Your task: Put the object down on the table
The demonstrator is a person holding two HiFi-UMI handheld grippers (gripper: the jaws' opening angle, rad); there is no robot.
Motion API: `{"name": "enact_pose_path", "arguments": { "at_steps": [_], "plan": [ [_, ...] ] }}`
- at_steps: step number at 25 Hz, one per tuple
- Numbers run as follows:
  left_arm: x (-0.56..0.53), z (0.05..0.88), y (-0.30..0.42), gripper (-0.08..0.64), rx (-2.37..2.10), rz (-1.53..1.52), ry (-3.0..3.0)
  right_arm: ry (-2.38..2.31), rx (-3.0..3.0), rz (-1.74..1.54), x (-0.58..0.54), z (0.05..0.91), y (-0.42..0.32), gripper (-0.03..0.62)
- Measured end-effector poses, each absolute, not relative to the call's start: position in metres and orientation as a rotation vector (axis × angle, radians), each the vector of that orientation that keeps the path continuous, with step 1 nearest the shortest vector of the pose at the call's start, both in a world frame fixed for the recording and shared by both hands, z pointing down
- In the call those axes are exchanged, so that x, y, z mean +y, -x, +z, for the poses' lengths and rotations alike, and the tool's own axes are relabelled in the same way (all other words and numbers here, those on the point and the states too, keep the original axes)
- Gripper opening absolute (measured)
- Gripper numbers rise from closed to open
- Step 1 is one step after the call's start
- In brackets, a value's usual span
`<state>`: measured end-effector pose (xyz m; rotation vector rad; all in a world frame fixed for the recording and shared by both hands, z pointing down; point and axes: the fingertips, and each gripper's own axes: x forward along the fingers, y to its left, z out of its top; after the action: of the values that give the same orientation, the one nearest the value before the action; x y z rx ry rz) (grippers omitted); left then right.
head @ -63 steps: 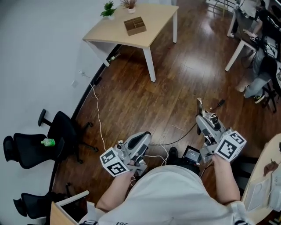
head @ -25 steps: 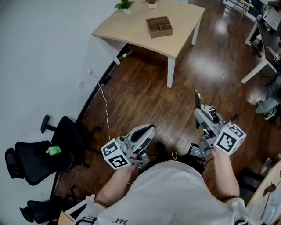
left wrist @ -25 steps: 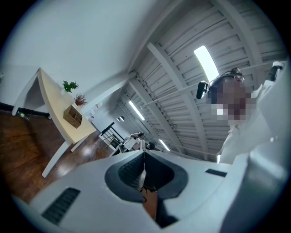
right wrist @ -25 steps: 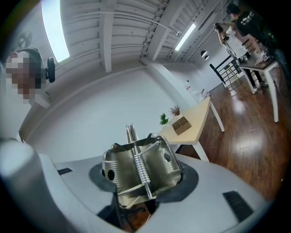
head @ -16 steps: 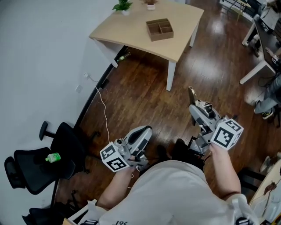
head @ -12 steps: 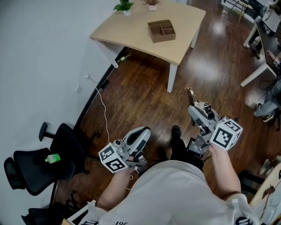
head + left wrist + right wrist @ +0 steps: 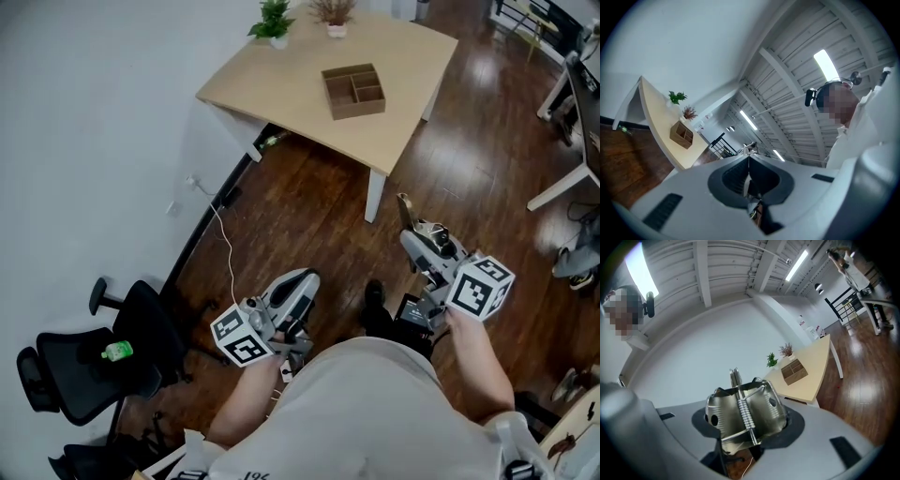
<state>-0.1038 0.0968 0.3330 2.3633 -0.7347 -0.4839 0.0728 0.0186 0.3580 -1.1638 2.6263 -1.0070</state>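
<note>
- Two black office chairs point(image 7: 70, 375) at the far left, placed much as a moment ago; one small green bottle point(image 7: 117, 351) on the seat of the farther one.
- One white cable point(image 7: 223, 258) trailing over the wood floor point(image 7: 309, 206) beside the wall.
- Left gripper point(image 7: 307, 278) clenched on nothing, as before.
- One light wooden table point(image 7: 272, 80), now closer and further right in the head view than earlier, with more of its top showing.
- On that table: one divided wooden box point(image 7: 353, 89) and two small potted plants point(image 7: 274, 19) at the far edge.
- Right gripper point(image 7: 413, 240) clamped on one metal spring clip point(image 7: 740, 416), same grasp as earlier.
- Clip in the air over the floor, well apart from the table, not yet set down.
</note>
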Motion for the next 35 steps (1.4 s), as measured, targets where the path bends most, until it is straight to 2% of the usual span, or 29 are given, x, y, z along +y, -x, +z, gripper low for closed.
{"name": "enact_pose_path", "arguments": {
  "at_steps": [14, 35],
  "plan": [
    [-0.036, 0.332, 0.034, 0.000, -0.764, -0.452, -2.342, 1.112, 2.693, -1.048, -0.121, 0.371, -0.122, 0.198],
    [-0.201, 0.356, 0.093, 0.000, -0.586, -0.316, -2.380, 1.315, 2.670, -1.066, -0.265, 0.396, -0.055, 0.198]
  ]
}}
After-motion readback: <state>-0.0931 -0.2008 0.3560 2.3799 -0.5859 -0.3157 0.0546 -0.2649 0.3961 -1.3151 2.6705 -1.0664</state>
